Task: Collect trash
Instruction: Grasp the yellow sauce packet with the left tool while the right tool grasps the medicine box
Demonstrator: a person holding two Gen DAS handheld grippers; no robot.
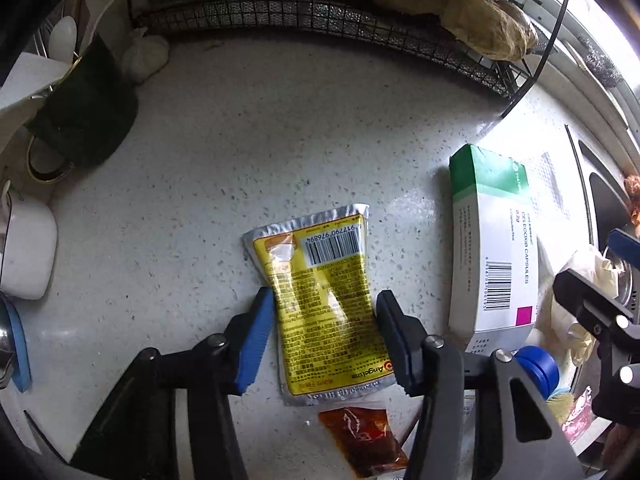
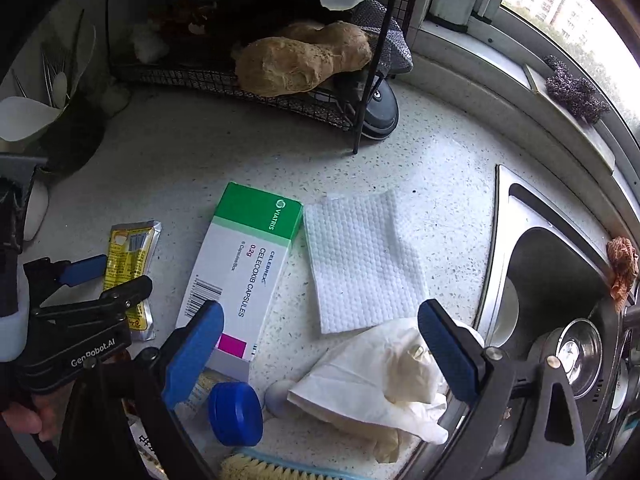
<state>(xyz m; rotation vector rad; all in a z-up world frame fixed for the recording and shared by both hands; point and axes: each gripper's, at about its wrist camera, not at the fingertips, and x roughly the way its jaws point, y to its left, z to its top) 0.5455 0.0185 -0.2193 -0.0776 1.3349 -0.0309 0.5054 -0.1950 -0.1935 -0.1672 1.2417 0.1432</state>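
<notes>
On the speckled counter (image 1: 192, 184) we list a yellow sachet (image 1: 320, 304) lying flat, the left gripper (image 1: 324, 312) astride it with both pads at its edges, gripping its sides. Beside it we log a capsule box (image 2: 248, 256), paper towel (image 2: 364, 260) and crumpled glove (image 2: 384, 380), over which our right gripper (image 2: 320, 344) hangs wide apart, empty. We note a wire basket (image 2: 224, 80) holding ginger (image 2: 304, 60), and a sink (image 2: 560, 264) containing a steel bowl (image 2: 576, 354).

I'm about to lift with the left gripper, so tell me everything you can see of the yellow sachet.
The yellow sachet is a foil-edged packet, yellow with small black print and a barcode at its far end. It lies flat, slightly crumpled, on the speckled countertop. The left gripper straddles its middle, pads at both side edges. A red sauce packet lies at its near end.
</notes>
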